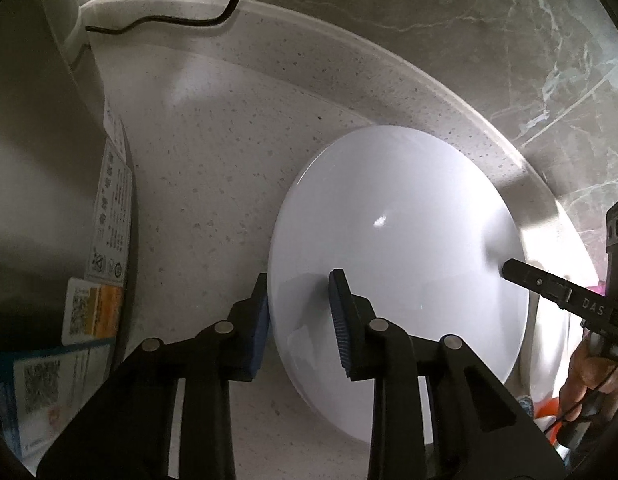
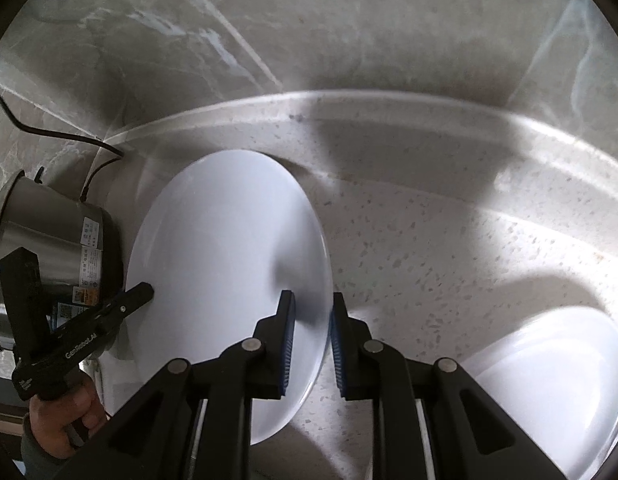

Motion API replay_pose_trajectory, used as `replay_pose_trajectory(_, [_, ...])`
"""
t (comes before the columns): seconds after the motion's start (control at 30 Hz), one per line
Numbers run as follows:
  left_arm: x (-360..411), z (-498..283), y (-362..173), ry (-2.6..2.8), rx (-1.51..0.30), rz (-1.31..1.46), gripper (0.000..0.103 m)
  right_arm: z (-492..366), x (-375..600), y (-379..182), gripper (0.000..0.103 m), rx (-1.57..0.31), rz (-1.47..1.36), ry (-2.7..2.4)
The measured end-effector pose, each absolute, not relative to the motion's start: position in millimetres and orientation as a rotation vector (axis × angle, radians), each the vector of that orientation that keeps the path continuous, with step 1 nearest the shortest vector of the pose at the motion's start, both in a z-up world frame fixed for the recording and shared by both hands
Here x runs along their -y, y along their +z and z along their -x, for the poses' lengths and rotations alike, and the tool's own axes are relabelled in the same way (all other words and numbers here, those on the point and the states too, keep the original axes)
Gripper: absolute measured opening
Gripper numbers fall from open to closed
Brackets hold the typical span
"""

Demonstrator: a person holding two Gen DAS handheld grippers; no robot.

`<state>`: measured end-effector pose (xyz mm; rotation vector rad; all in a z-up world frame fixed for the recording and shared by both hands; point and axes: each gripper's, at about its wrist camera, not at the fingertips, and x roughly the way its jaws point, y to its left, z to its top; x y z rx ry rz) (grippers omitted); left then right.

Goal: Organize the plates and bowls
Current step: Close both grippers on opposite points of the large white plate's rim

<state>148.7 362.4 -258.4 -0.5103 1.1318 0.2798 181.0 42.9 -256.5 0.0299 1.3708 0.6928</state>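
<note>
You have the plate (image 1: 397, 264) between both claws over the counter (image 1: 229, 168), just in front of the back ledge. Your right gripper (image 2: 311, 344) is nearly closed, its pads straddling the plate's right rim. Your left gripper (image 1: 299, 320) brackets the opposite rim; its jaws are narrow, but whether the pads actually press you cannot tell here.

The glaze is slick and each hold is only at the rim, so if the left pads are loose the plate could pivot in the right claw and slip out. Uneven lifting would tilt it the same way.

Left of the plate stands a steel pot (image 2: 49, 248), close enough to knock, its cord (image 2: 49, 132) trailing behind. Right of the plate lies a second plate (image 2: 549, 380), well apart.
</note>
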Motion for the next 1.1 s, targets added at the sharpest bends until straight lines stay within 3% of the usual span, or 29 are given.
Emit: replay_pose_trajectory(1.1, [-314,-120,-210,0.285,-1.011,0.425,0.024,-160,-40,-224,0.019,-1.239,-0.002,0.711])
